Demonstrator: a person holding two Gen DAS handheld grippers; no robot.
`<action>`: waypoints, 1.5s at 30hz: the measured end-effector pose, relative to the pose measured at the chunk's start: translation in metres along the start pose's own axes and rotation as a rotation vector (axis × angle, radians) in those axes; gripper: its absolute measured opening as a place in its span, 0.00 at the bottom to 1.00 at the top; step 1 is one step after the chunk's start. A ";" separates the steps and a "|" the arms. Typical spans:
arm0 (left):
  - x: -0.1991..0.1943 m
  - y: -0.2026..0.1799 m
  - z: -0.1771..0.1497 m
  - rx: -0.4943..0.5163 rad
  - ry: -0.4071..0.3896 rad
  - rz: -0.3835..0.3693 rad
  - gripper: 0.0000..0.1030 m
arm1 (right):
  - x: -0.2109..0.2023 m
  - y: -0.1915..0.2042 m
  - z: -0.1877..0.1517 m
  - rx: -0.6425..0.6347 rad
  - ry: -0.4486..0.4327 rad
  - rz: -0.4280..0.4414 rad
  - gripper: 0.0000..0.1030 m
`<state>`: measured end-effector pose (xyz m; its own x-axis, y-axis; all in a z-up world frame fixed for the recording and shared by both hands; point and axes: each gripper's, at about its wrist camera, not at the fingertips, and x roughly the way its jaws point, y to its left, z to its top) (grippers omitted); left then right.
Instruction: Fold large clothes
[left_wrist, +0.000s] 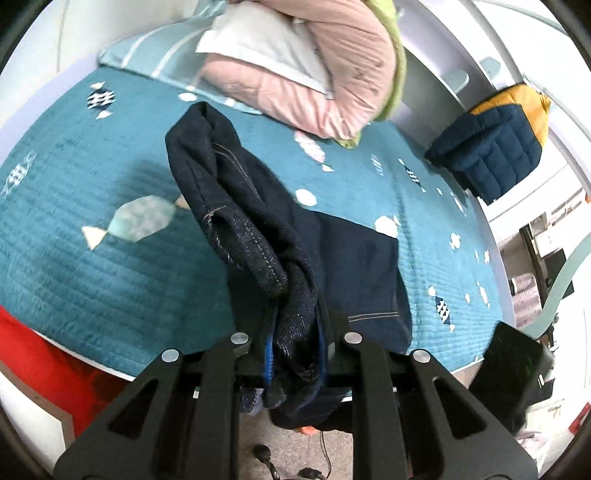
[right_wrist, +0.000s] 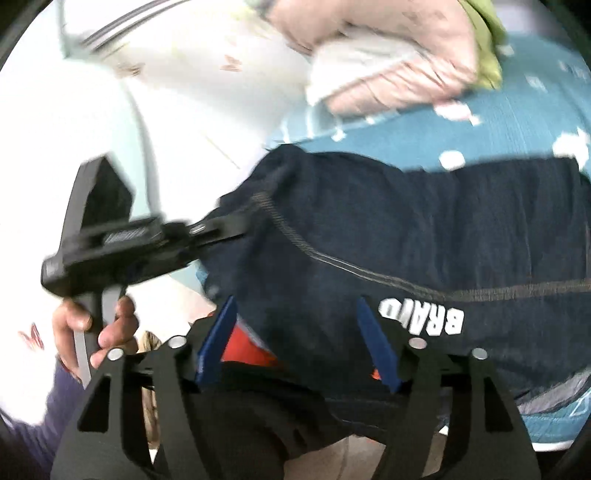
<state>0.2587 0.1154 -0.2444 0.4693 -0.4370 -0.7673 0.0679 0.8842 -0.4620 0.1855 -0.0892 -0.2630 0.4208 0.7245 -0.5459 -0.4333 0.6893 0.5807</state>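
Dark blue jeans (left_wrist: 258, 221) lie bunched on the teal fish-print bed cover (left_wrist: 92, 184). My left gripper (left_wrist: 295, 354) is shut on a thick fold of the jeans and lifts it above the bed edge. In the right wrist view the jeans (right_wrist: 424, 221) spread across the cover, with white lettering on them. My right gripper (right_wrist: 299, 332) is open, its blue pads (right_wrist: 218, 339) standing apart just before the jeans' near edge. The left gripper also shows in the right wrist view (right_wrist: 229, 229), held in a hand and clamped on the jeans' left end.
A pink quilt with a white pillow (left_wrist: 295, 66) is piled at the bed's head. A navy and yellow padded jacket (left_wrist: 498, 147) lies at the right edge. A black phone (left_wrist: 513, 365) is at the lower right. A red item (left_wrist: 55, 362) is below the bed on the left.
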 end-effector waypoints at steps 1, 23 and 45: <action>0.001 -0.009 0.001 0.009 0.003 0.000 0.15 | -0.003 0.005 -0.002 -0.021 -0.007 -0.009 0.69; 0.035 -0.132 -0.014 0.197 0.080 -0.140 0.31 | -0.025 -0.047 0.002 0.132 -0.119 -0.095 0.14; 0.191 -0.057 -0.081 0.121 0.234 0.205 0.88 | -0.130 -0.211 -0.068 0.649 -0.152 -0.436 0.31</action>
<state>0.2728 -0.0319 -0.4007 0.2705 -0.2618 -0.9264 0.1041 0.9646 -0.2422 0.1679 -0.3280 -0.3561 0.5699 0.3492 -0.7438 0.3268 0.7342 0.5951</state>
